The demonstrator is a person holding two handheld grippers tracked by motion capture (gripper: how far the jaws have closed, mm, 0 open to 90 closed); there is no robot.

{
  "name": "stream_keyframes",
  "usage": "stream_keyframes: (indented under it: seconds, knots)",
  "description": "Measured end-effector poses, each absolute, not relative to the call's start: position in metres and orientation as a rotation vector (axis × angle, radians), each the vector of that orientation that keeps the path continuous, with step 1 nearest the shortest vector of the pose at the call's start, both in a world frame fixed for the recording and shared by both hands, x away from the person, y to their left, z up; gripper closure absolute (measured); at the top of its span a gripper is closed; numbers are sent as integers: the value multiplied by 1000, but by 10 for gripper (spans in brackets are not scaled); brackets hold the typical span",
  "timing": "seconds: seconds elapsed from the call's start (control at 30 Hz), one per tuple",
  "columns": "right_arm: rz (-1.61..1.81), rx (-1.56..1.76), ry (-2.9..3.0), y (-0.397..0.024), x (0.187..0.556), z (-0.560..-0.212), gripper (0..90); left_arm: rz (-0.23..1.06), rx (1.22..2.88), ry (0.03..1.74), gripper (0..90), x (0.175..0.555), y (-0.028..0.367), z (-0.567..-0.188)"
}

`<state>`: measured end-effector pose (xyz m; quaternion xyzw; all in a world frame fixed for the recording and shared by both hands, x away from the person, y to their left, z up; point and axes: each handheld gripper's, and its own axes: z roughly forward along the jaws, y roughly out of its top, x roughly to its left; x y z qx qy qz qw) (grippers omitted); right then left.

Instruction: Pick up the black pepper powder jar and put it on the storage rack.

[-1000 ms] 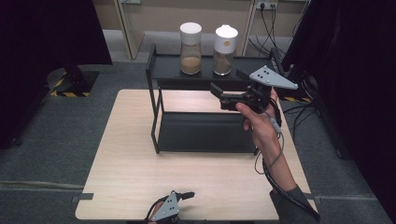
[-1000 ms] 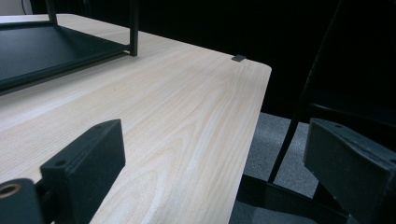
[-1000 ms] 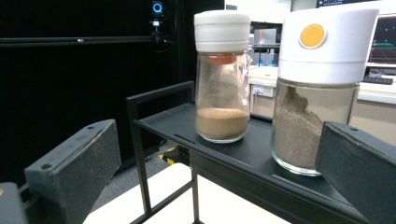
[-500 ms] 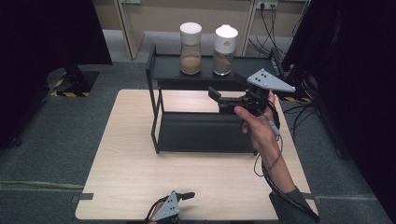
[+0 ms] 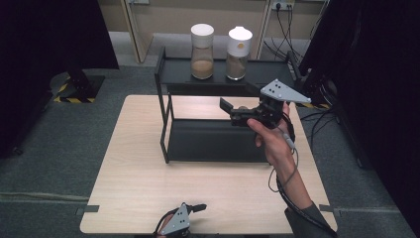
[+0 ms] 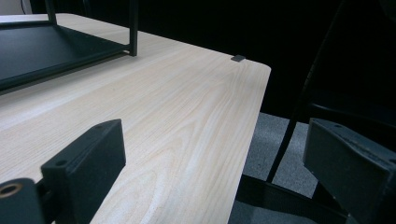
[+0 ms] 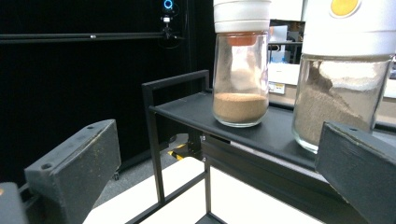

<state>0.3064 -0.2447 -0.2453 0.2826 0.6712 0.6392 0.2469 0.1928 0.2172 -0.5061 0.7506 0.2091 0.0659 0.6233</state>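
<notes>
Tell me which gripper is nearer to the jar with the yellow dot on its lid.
The right gripper. It hangs open just in front of the rack's top shelf, short of the jar. The left gripper sits at the table's near edge, far from it.

Black two-jaw right gripper (image 5: 232, 110) topped with a grey three-cornered plate dotted with small screws; a dark cable trails along the forearm to a grey sleeve (image 5: 308, 221). The left gripper (image 5: 195, 209) carries a matching plate; its blocky black jaws bear screw holes.
</notes>
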Motion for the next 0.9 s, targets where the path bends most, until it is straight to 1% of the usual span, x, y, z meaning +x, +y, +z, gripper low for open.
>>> stream_keyframes:
  seconds: [0.63,0.9]
  knots:
    - [1766,748,1855,-251,291,-267,4,154,1722,478,52,193,217,-506]
    - [1787,718,1886,-254,281,-283,4,154,1721,479,52,193,217,-506]
